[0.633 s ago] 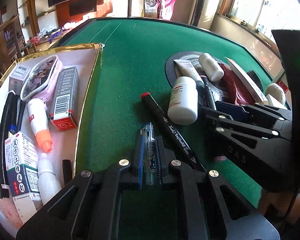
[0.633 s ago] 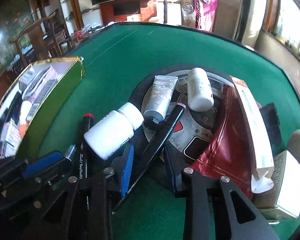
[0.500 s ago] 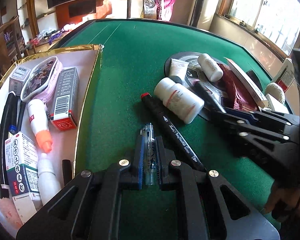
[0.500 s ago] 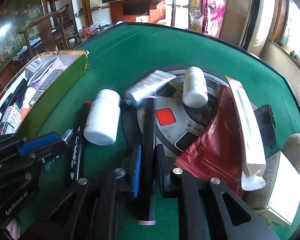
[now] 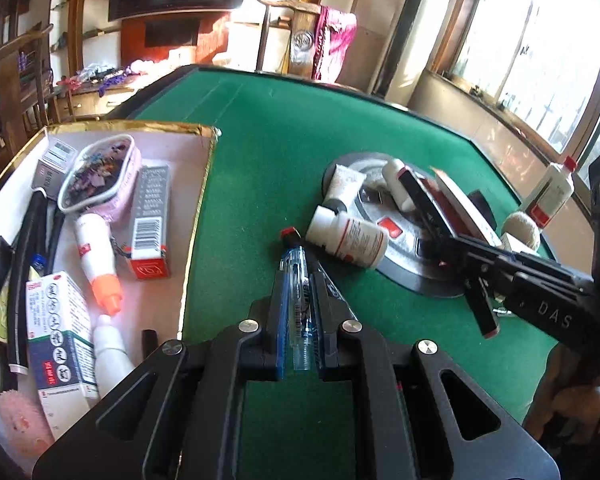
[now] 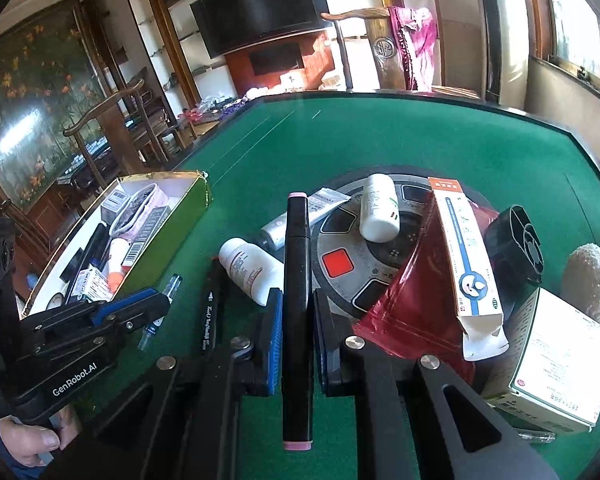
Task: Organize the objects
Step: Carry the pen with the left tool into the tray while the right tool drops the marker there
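My left gripper is shut on a clear blue pen and holds it above the green table. My right gripper is shut on a black marker with pink ends and holds it lifted over the table; it also shows in the left wrist view. A second black marker with a red cap lies on the felt beside a white pill bottle. The gold-rimmed box with several items stands at the left.
A round grey dial plate carries a white bottle, a tube, a red pouch and a long carton. A black fan, a wool ball and a white box sit at right.
Both grippers have risen off the felt with their pens. The right gripper closed on the pink-ended marker and lifted it; the pill bottle rolled to the left of the plate.
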A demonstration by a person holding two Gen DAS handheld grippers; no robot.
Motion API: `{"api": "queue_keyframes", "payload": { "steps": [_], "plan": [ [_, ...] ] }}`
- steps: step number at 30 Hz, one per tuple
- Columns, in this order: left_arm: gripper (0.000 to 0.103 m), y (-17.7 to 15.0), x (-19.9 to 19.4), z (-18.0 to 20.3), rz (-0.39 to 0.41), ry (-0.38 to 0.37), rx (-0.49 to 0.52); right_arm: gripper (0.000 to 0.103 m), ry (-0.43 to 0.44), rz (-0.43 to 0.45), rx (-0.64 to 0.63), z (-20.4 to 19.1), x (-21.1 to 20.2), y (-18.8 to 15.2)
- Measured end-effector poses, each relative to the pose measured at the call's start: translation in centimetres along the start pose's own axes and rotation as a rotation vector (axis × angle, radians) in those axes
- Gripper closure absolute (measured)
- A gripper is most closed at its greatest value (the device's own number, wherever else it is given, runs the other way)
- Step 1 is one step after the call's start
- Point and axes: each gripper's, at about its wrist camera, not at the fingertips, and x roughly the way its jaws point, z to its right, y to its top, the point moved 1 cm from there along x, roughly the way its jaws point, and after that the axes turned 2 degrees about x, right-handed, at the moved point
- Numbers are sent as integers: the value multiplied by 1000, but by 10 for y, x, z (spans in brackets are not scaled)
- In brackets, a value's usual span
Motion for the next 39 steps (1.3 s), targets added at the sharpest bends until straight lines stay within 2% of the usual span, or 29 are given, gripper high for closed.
{"api": "queue_keyframes", "payload": {
  "steps": [2, 8, 15, 21, 32, 39],
  "plan": [
    [94, 3, -4, -2, 19, 2, -11, 90, 16, 1, -1, -5, -1, -1],
    [93, 8, -21, -3, 92, 73, 10, 90, 76, 22, -22, -31, -5, -3],
    [93, 8, -33, -17, 126, 119, -17, 90, 127, 18, -51, -63, -5, -9],
    [93, 2, -54, -23, 183, 192, 4, 90, 170, 5, -48, -81, -3, -17],
    [93, -10, -86, -67, 222, 262, -42, 90, 237, -6, -66, -129, 4, -23],
    [93, -16, -94, -100, 210, 300, -94, 90, 265, -28, -100, -164, 19, -20]
  ]
}}
